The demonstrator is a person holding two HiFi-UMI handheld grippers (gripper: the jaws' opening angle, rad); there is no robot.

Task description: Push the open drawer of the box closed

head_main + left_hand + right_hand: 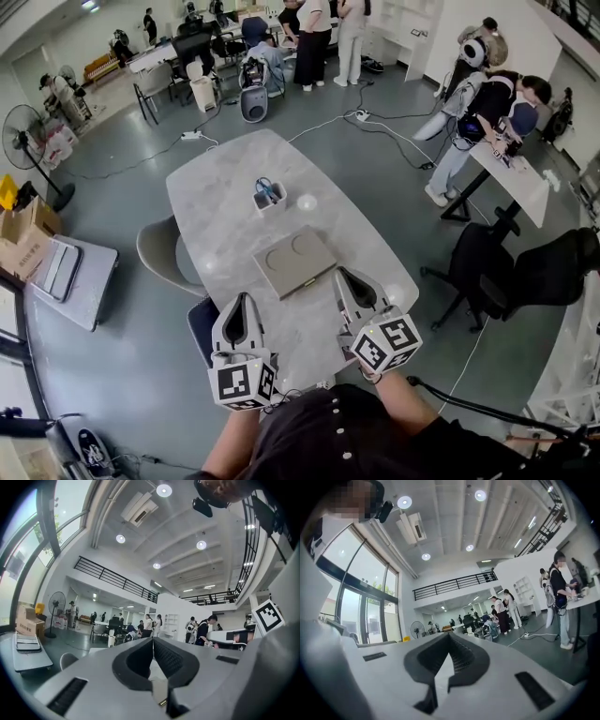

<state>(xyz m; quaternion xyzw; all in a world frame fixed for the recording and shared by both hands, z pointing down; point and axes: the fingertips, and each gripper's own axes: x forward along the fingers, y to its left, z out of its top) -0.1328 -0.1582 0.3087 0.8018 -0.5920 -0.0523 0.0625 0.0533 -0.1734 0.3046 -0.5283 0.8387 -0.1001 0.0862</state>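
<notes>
On the table [202, 202], the box [293, 261] lies flat and nothing touches it, so the push looks not yet begun. The right gripper [343, 275] points at the box's near right corner, just beside it; the left gripper [246, 302] hangs off the box's near left side, clearly apart. Both have their jaws pressed together with nothing between them. From above I cannot make out the drawer, or tell how far it stands out. Neither gripper view shows the box, only the room beyond it. A small pot [269, 195] stands beyond the box.
</notes>
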